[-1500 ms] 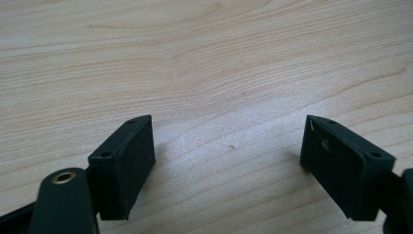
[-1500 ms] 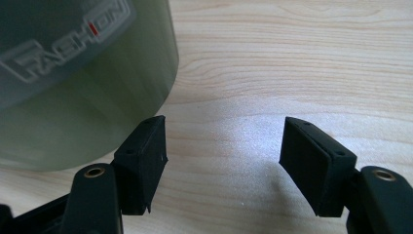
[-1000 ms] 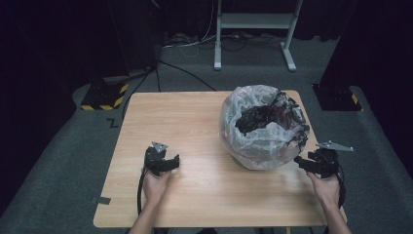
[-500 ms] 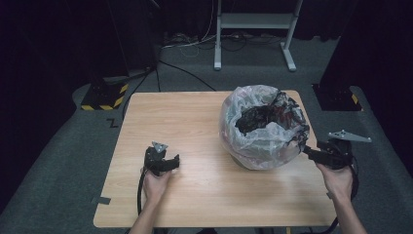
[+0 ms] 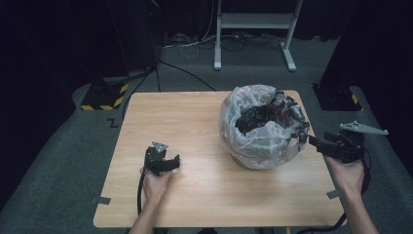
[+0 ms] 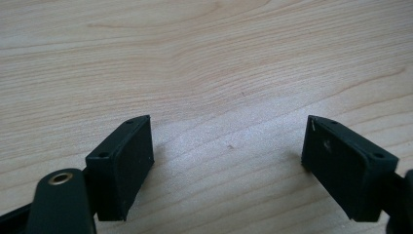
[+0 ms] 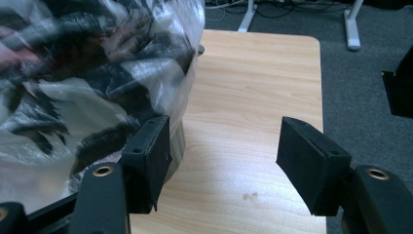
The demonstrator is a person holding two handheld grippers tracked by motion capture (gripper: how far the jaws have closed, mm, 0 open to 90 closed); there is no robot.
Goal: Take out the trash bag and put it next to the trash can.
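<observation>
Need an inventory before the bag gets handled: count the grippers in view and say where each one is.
2. The left gripper rests on the table at front left, jaws open; the right gripper hangs at the bag's right side, jaws open. No others visible.

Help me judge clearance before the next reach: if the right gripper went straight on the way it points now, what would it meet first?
Probably the plastic bag. The right gripper is open, and the bag's side already sits beside one jaw; bare table lies between the jaws. Depth is unclear.
</observation>
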